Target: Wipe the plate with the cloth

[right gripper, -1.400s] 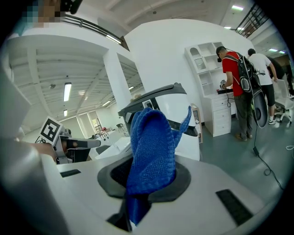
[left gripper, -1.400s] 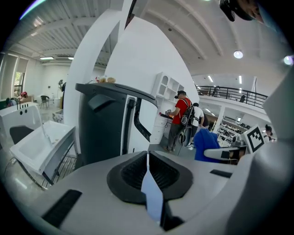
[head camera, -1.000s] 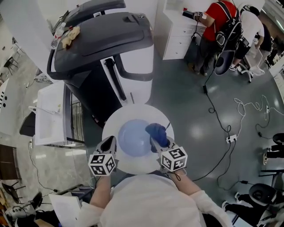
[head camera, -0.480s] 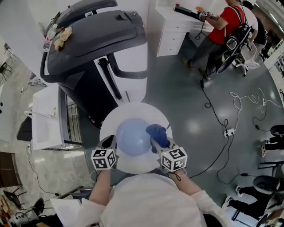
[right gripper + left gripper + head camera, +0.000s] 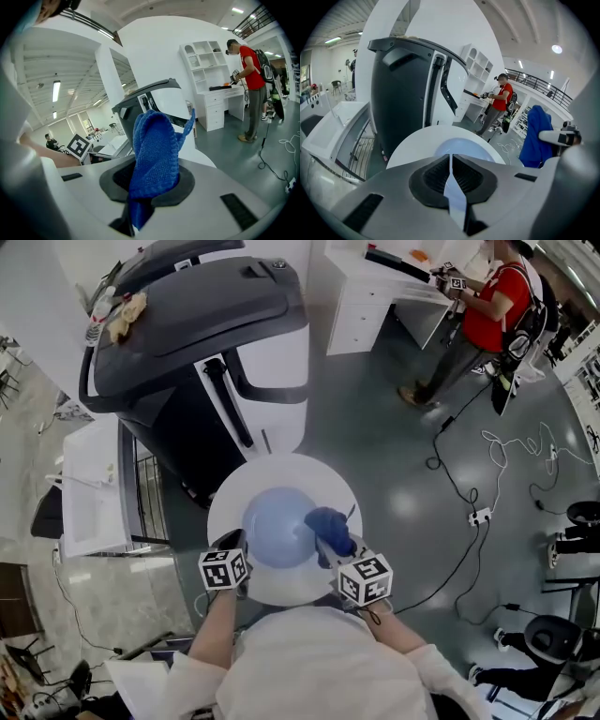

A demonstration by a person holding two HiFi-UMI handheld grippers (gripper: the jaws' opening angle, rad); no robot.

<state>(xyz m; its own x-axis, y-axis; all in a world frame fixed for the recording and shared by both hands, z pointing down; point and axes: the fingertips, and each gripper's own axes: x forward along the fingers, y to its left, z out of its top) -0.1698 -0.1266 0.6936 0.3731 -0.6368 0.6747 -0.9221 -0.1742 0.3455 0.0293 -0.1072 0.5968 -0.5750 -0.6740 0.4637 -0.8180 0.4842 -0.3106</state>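
A light-blue plate [image 5: 272, 526] lies in the middle of a small round white table [image 5: 281, 474]. My right gripper [image 5: 330, 542] is shut on a bunched blue knitted cloth [image 5: 326, 521], which hangs over the plate's right rim. In the right gripper view the cloth [image 5: 154, 145] stands up out of the right gripper [image 5: 152, 183] and hides the plate. My left gripper [image 5: 234, 545] hovers by the plate's near-left edge, shut with nothing in it. In the left gripper view the plate [image 5: 461, 146] shows just beyond the left gripper [image 5: 451, 157], whose jaws meet.
A large grey-and-white machine [image 5: 206, 324] stands just behind the table. A white cabinet [image 5: 94, 484] is at the left. Cables and a power strip [image 5: 480, 517] lie on the grey floor at the right. A person in a red shirt [image 5: 492, 310] stands at a white desk [image 5: 375, 296].
My left gripper has come down toward the table at the plate's near-left edge, still shut. The right gripper and cloth have stayed over the plate's right rim.
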